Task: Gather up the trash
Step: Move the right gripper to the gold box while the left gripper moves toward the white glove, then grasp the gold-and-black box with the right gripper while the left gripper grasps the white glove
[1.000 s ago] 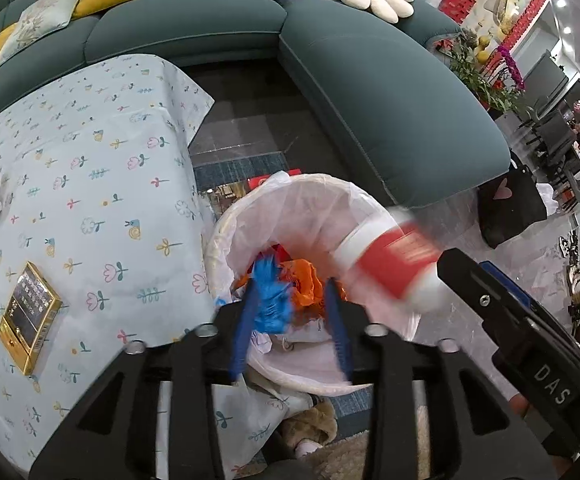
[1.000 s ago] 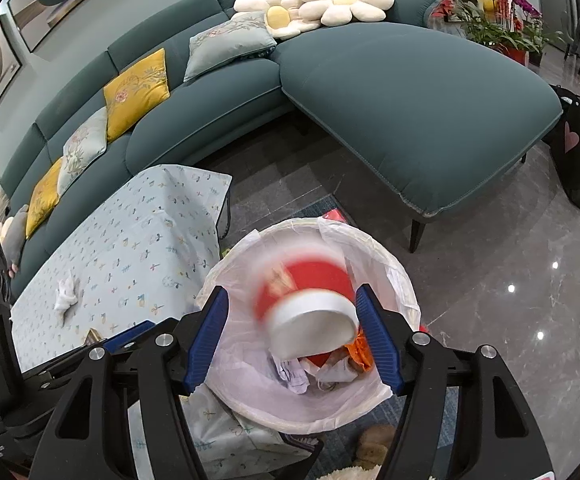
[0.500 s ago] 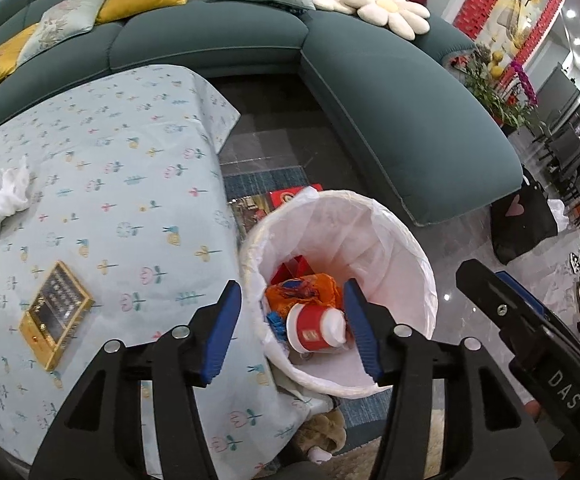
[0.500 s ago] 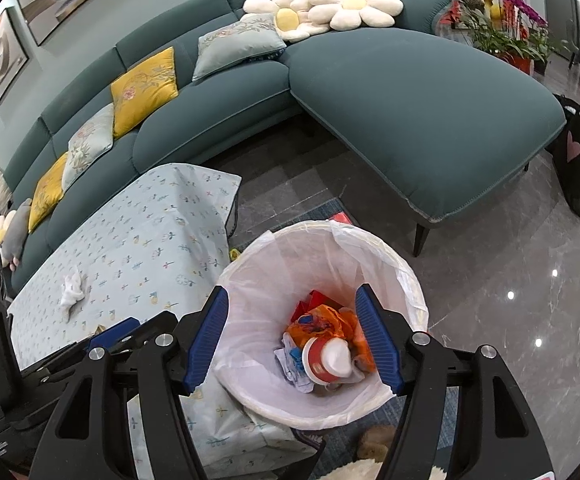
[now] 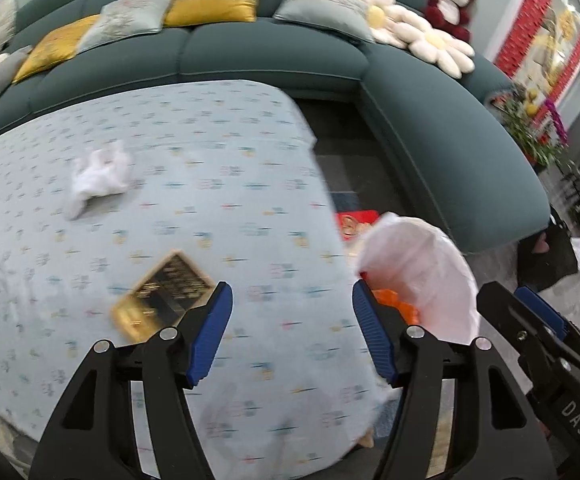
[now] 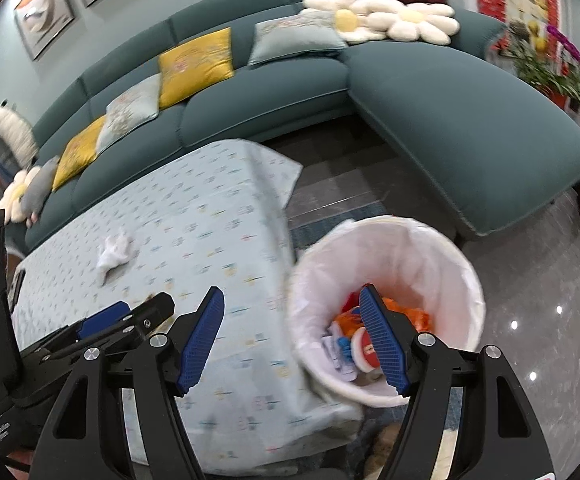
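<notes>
Two grippers hover over the bench (image 5: 218,184), fingers apart and empty: left gripper (image 5: 292,334) just widened; right gripper (image 6: 292,344) reads "DAS" in the left view. Only the right view shows trash inside the bin (image 6: 442,248); a tissue (image 5: 98,176) lies on the bench.

Ahead of the left gripper (image 5: 292,330), the table (image 5: 218,184) wears a matt printed cloth. On it lie a crumpled soft white tissue (image 5: 98,178) farther off and a glossy gold-and-black packet (image 5: 162,300) just beside the left finger. The fingers (image 5: 210,334) carry ribbed blue pads on matt black plastic with metal screws. Under the right gripper (image 6: 292,342), the bin (image 6: 422,240) has a thin, translucent white plastic liner. The sofa (image 6: 450,108) beyond looks like matt teal fabric; the floor (image 6: 538,312) to the right is glossy polished stone.
</notes>
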A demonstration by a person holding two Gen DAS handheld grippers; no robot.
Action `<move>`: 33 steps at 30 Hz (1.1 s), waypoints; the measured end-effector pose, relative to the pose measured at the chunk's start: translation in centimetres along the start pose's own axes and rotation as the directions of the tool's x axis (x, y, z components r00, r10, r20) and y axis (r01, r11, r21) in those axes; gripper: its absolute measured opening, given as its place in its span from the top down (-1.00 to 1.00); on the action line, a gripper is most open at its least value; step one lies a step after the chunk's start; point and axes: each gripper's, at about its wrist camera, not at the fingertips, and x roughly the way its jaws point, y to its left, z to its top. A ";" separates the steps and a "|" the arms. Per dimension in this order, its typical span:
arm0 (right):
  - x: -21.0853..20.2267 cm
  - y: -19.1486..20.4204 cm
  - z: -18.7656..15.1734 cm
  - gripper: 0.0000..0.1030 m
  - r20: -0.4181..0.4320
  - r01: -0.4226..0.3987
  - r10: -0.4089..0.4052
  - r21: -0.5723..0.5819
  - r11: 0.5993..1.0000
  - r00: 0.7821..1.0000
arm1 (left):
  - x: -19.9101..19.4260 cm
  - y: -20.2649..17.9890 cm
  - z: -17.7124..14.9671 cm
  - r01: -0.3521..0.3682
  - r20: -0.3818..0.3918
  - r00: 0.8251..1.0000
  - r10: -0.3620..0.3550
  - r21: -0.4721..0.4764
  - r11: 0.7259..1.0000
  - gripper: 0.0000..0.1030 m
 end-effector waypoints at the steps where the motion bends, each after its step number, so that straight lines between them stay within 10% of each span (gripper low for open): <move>1: 0.2 0.9 -0.2 -0.32 -0.006 -0.006 0.006 -0.014 1.000 1.000 | -0.2 0.7 -0.1 -0.011 0.002 1.000 0.011 -0.008 1.000 -0.17; 14: 4.5 11.1 -3.0 -0.43 -0.125 -0.076 0.059 -0.134 0.988 0.990 | -2.0 13.7 -1.2 -0.180 0.018 0.982 0.185 -0.164 0.970 -0.35; 33: 15.4 18.2 -5.7 -0.45 -0.297 -0.068 0.085 0.070 0.995 0.951 | -1.2 25.4 -1.2 -0.268 -0.011 0.961 0.276 -0.275 0.923 -0.37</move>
